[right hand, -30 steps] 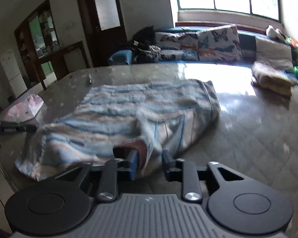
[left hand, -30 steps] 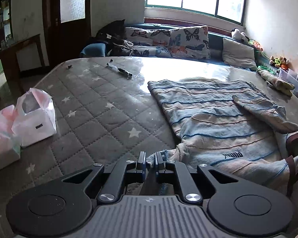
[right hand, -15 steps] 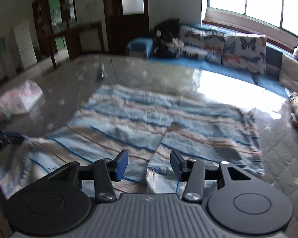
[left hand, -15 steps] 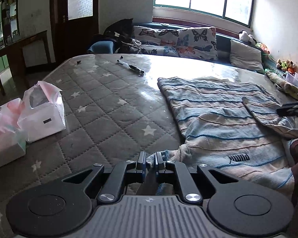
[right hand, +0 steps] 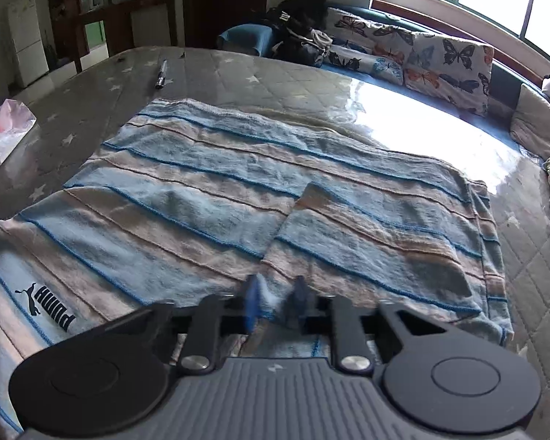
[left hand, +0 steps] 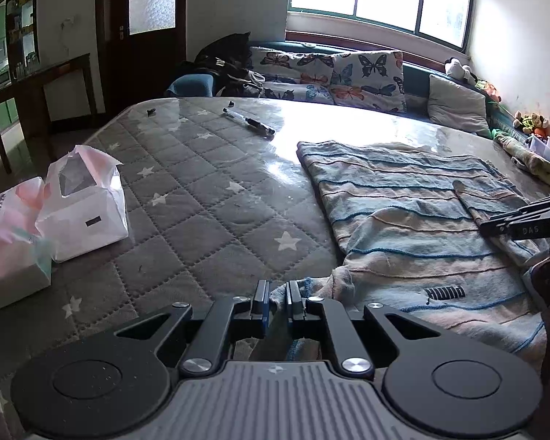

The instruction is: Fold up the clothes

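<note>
Here, the quilted star-print mattress [left hand: 209,198] fills the scene. My striped blue-and-beige shirt [right hand: 216,190] lies spread flat across its near right part, logo at the near edge, one sleeve [right hand: 377,234] folded over the body. Two white bags [left hand: 80,205] sit far left. A pen [left hand: 248,121] lies at the far side. My left gripper [left hand: 277,299] is clamped on a bunched corner of the shirt at its near left edge. My right gripper [right hand: 275,302] is blurred over the sleeve's near end, fingers narrowly parted; whether it grips, I cannot tell.
</note>
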`<state>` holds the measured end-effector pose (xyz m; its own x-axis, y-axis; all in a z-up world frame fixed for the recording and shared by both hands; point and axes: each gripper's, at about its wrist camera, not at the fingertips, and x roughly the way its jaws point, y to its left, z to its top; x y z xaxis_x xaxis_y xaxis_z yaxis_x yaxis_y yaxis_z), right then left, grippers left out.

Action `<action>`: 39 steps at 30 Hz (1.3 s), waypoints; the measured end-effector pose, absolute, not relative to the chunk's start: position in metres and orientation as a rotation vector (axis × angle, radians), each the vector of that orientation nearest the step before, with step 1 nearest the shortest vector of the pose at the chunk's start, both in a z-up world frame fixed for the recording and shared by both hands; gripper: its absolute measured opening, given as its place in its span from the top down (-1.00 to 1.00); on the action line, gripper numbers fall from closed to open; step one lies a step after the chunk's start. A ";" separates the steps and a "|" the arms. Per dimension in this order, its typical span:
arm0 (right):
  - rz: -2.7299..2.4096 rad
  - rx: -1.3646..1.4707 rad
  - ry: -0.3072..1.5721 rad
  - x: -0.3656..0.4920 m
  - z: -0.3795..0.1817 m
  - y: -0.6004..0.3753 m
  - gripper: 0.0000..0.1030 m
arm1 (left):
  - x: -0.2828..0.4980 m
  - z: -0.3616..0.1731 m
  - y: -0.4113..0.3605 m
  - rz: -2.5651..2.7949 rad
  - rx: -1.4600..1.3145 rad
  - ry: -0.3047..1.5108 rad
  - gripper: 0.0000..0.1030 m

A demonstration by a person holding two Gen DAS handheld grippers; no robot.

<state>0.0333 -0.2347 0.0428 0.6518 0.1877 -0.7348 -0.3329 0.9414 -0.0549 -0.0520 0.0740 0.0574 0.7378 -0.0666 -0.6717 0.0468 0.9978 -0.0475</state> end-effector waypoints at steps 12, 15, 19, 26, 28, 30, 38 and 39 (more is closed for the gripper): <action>0.159 -0.137 0.646 -0.004 0.081 -0.294 0.93 | -0.051 0.052 0.069 -0.015 0.005 0.759 0.73; 0.090 -0.076 0.604 -0.030 0.092 -0.328 0.93 | -0.051 0.051 0.067 0.000 0.023 0.764 0.73; -0.005 -0.008 0.585 -0.069 0.091 -0.367 0.95 | -0.049 0.051 0.068 0.028 0.050 0.762 0.74; -0.145 0.100 0.698 -0.122 0.054 -0.409 0.96 | -0.045 0.053 0.065 0.044 0.083 0.759 0.74; -0.174 0.120 0.728 -0.130 0.047 -0.417 0.94 | -0.044 0.055 0.063 0.041 0.091 0.758 0.74; -0.200 0.138 0.729 -0.137 0.044 -0.426 0.90 | -0.044 0.057 0.059 0.033 0.097 0.755 0.74; -0.193 0.116 0.699 -0.084 0.039 -0.445 0.32 | -0.043 0.061 0.029 -0.031 0.115 0.741 0.27; -0.192 0.119 0.706 -0.076 0.035 -0.447 0.28 | -0.042 0.061 0.027 -0.033 0.114 0.743 0.27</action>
<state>-0.0756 -0.4467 0.0353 0.7445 -0.1347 -0.6539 0.2148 0.9757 0.0436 -0.0420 0.0266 0.0611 0.7362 0.0103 -0.6767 0.0707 0.9932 0.0921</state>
